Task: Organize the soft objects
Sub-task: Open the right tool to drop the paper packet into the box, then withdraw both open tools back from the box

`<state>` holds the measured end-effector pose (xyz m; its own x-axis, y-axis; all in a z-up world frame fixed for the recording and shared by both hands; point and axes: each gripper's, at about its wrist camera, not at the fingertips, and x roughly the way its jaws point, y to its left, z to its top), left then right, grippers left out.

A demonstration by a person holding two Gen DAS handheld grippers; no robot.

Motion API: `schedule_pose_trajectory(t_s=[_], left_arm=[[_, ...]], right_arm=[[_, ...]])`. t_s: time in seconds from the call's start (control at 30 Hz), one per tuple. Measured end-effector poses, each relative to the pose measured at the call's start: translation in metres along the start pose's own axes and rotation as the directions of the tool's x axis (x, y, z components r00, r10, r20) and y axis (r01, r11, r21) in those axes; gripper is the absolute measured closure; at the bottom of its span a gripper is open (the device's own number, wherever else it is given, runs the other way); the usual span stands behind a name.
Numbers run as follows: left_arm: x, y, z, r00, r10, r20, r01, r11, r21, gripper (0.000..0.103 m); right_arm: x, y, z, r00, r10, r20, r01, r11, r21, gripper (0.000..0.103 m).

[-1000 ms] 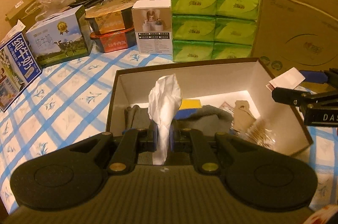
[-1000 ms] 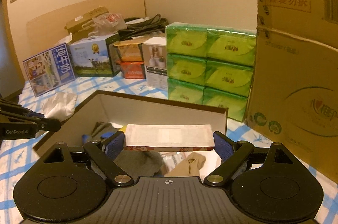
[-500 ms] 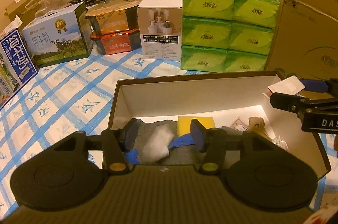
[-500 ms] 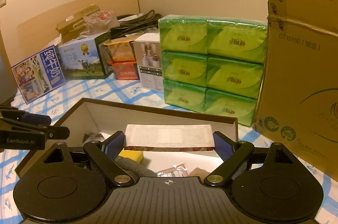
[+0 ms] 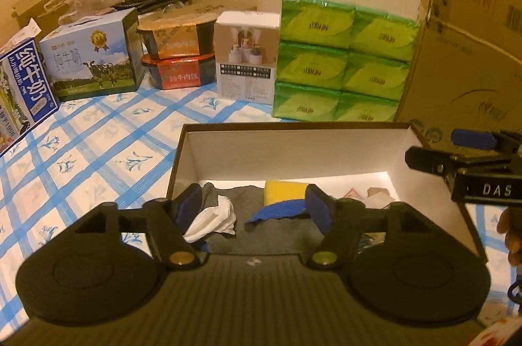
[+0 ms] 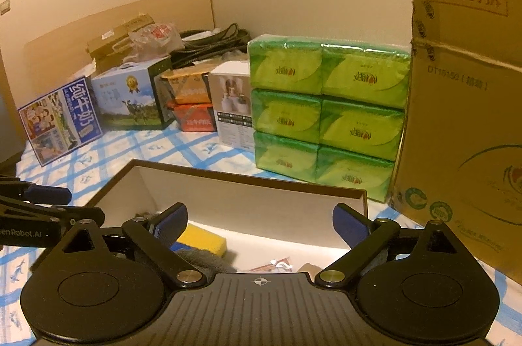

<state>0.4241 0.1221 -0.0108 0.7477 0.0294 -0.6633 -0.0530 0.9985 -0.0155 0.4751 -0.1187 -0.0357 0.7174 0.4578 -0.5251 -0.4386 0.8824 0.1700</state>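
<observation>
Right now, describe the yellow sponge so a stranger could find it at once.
Start at the open shoebox on the blue-checked cloth. Inside, against its far wall, the yellow sponge lies behind the grey cloth. It is the only bright yellow block; the crumpled tissue nearby is white.

A crumpled white tissue (image 5: 213,217) is lying on grey cloth (image 5: 270,231) inside the open box (image 5: 293,147) (yellow sponge (image 5: 285,190) sitting further back).
</observation>
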Motion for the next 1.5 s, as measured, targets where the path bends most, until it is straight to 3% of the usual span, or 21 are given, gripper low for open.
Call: schedule_pose_trajectory(t_s=[0.2, 0.37, 0.83, 0.87, 1.2, 1.5], left_arm=[[-0.045, -0.008, -0.020, 0.997, 0.035, 0.064, -0.036, 0.999, 0.026, 0.024], [-0.090, -0.018, -0.047, 0.994, 0.080, 0.073, -0.083, 0.996, 0.031, 0.023], [-0.234, -0.056, -0.143, 0.993, 0.108, 0.053, -0.109, 0.994, 0.030, 0.023], [-0.242, -0.059, -0.150, 0.993, 0.104, 0.047, -0.106, 0.994, 0.024, 0.023], [-0.306, -0.083, -0.219, 0.994, 0.093, -0.056, -0.095, 0.995, -0.028, 0.023], [-0.326, -0.088, -0.263, 0.985, 0.103, -0.142, -0.115, 0.990, -0.081, 0.024]], right_arm=[[-0.037, 0.006, -0.015, 1.000, 0.019, 0.004, -0.019, 1.000, 0.024, 0.008], [-0.081, 0.014, -0.042, 1.000, 0.014, -0.005, -0.014, 0.999, 0.043, 0.008], [-0.221, 0.044, -0.106, 0.998, 0.033, -0.059, -0.027, 0.994, 0.102, 0.008], [-0.241, 0.050, -0.116, 0.996, 0.048, -0.073, -0.040, 0.993, 0.113, 0.008], [-0.308, 0.077, -0.168, 0.985, 0.070, -0.157, -0.054, 0.993, 0.105, 0.008], [-0.328, 0.097, -0.203, 0.971, 0.088, -0.223, -0.072, 0.994, 0.080, 0.008]])
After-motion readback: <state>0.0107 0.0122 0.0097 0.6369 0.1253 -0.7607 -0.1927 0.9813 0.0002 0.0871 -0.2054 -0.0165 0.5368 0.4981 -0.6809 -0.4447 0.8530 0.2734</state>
